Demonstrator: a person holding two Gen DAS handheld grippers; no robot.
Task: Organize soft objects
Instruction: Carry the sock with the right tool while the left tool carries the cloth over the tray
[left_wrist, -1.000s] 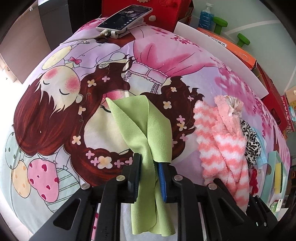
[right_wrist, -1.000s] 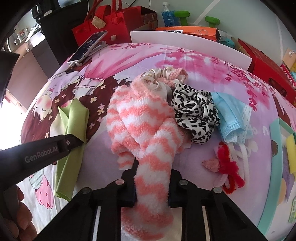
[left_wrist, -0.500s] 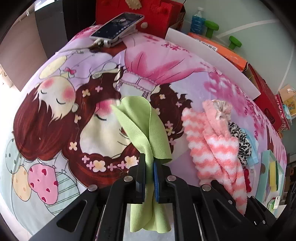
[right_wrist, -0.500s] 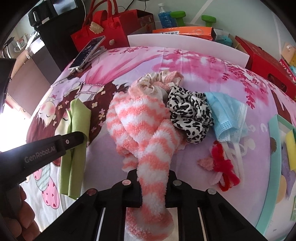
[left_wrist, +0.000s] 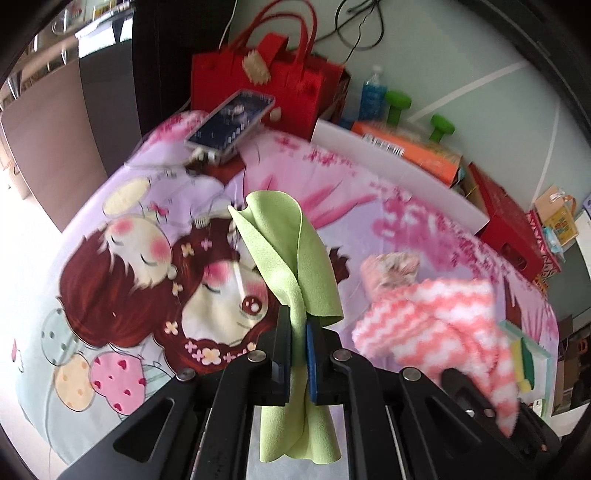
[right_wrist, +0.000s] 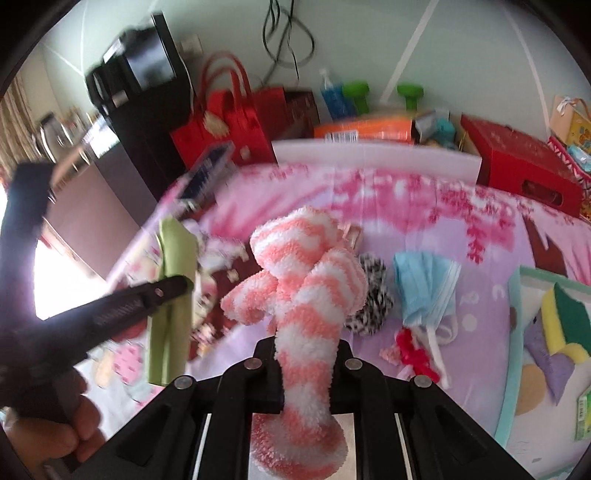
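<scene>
Left wrist view: our left claw (left_wrist: 298, 349) clamps the green cloth (left_wrist: 291, 266), which droops over its tips. Right wrist view: our right claw (right_wrist: 305, 363) clamps the striped sock (right_wrist: 308, 288), bunched above its tips, clear of the bedsheet (right_wrist: 424, 206).

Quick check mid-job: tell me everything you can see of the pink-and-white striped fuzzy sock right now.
The fuzzy sock is a plush, fleecy piece with coral-pink and white zigzag stripes. The right gripper is shut on its narrow middle: one end hangs below the jaws toward the camera, while the rest bunches into soft lobes above them. It looks lifted clear of the cartoon bedsheet, though the blur makes that uncertain. Only the gripper's fingers visibly touch it. The left wrist view shows it blurred.
</scene>
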